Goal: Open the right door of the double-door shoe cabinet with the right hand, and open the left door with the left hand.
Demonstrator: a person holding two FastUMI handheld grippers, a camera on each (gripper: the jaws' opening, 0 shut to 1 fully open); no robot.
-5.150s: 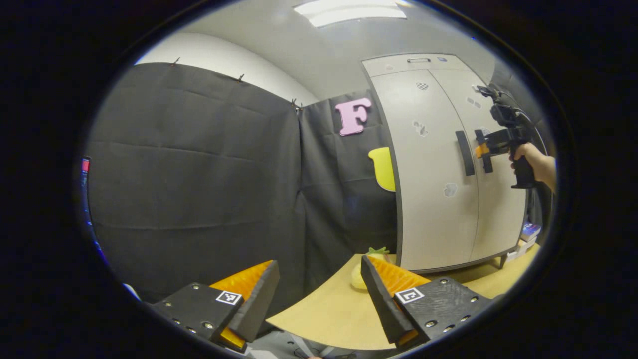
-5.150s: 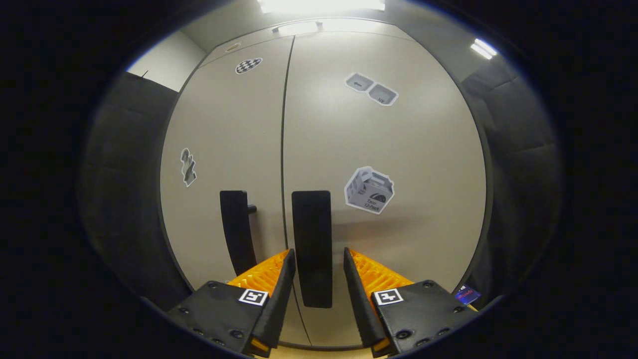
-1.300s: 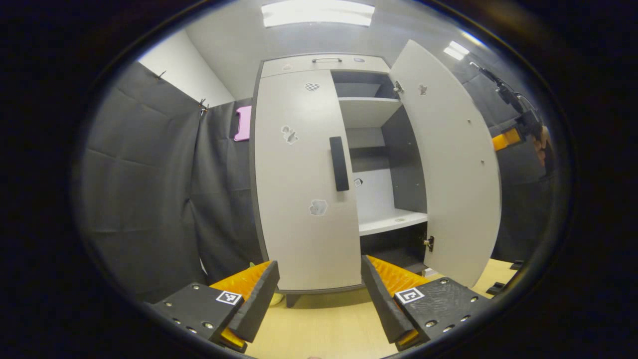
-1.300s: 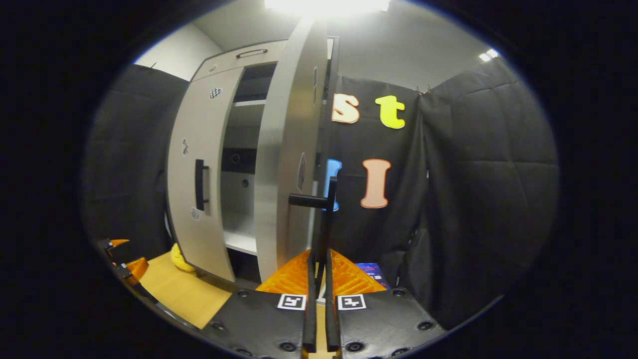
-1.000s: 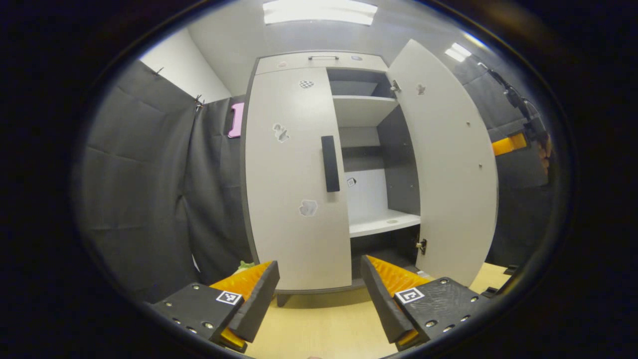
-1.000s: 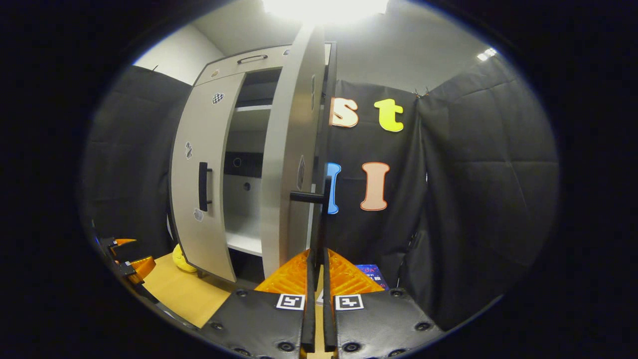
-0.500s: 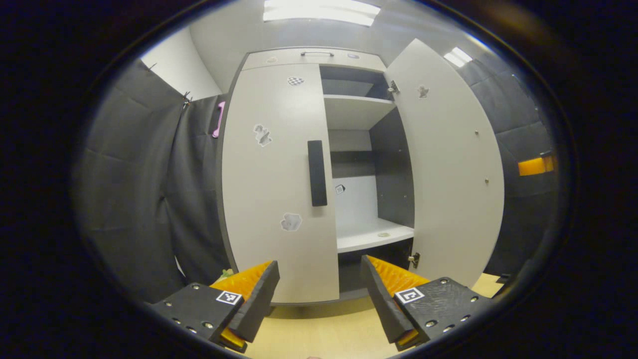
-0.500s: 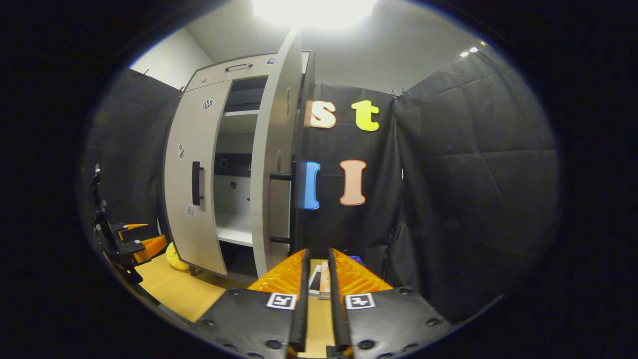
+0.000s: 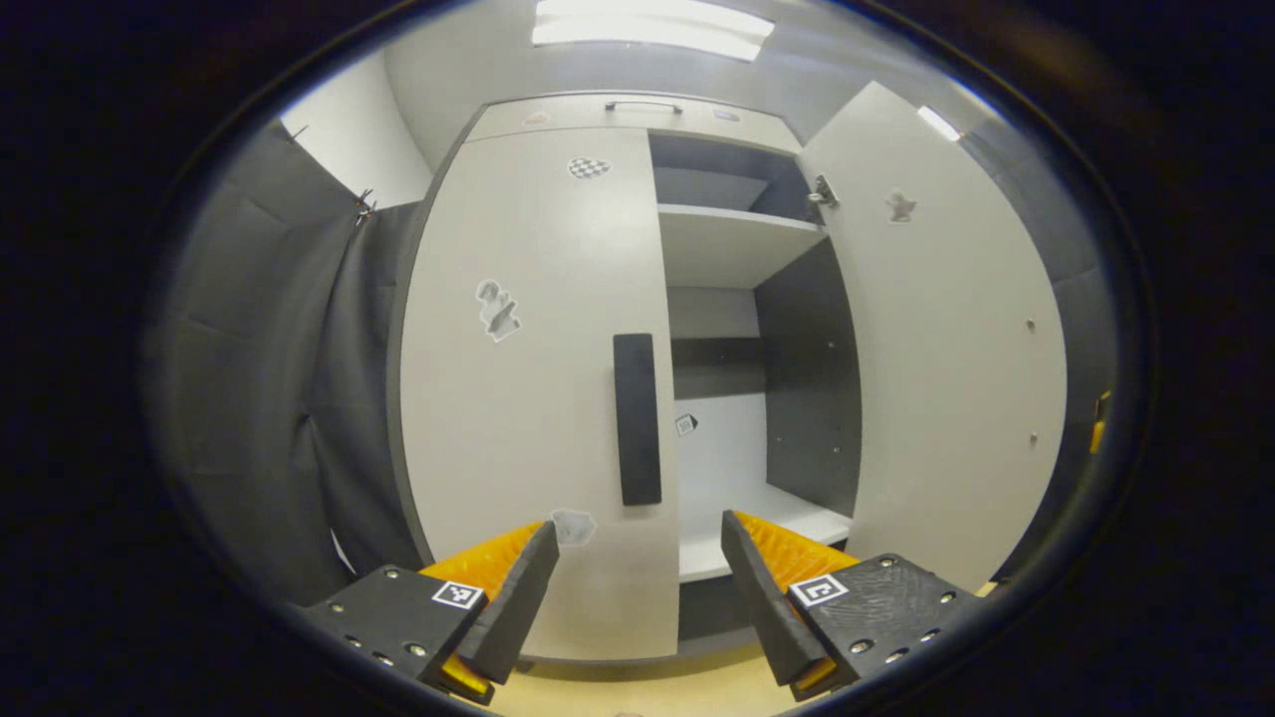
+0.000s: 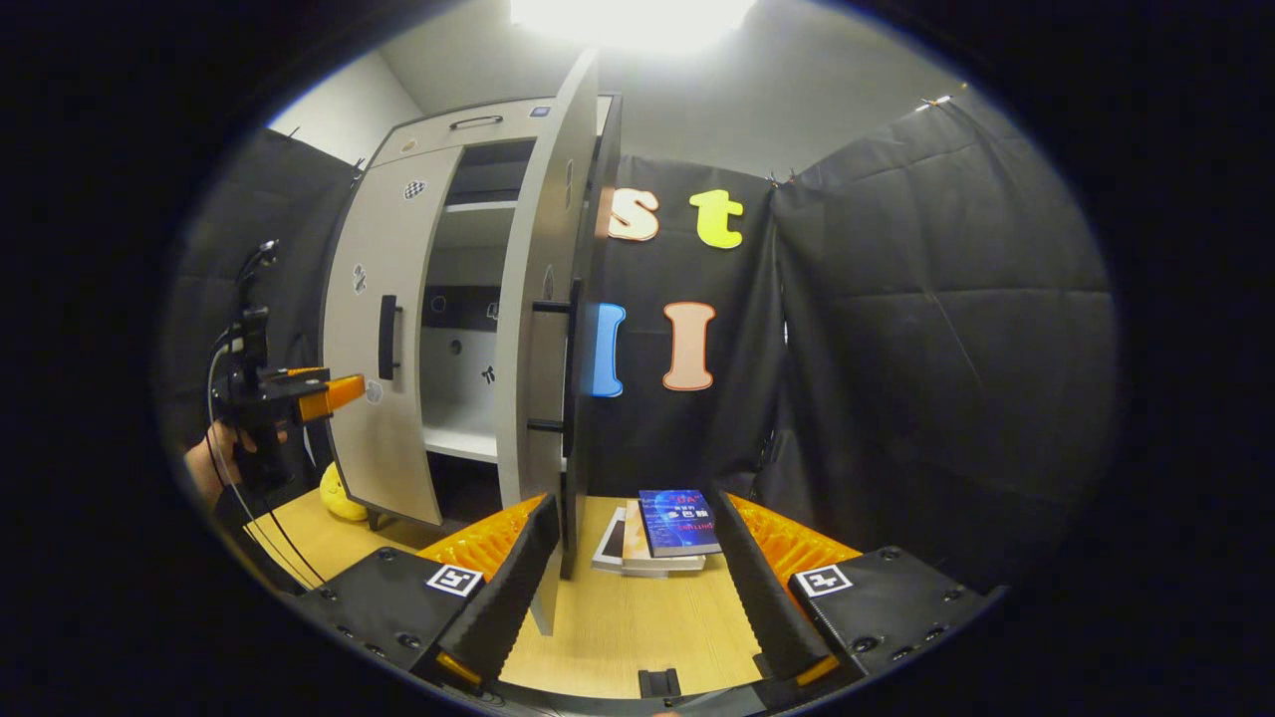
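A black-curtained booth holds a pale shoe cabinet (image 9: 558,110) on a wooden floor (image 10: 637,617). Its right door (image 9: 946,349) stands swung open, so that half looks done; the left door (image 9: 518,398) is shut. The left gripper (image 9: 637,588), spread wide and empty, faces the left door's handle (image 9: 637,418). The right gripper (image 10: 633,588) is wide open, holding nothing.
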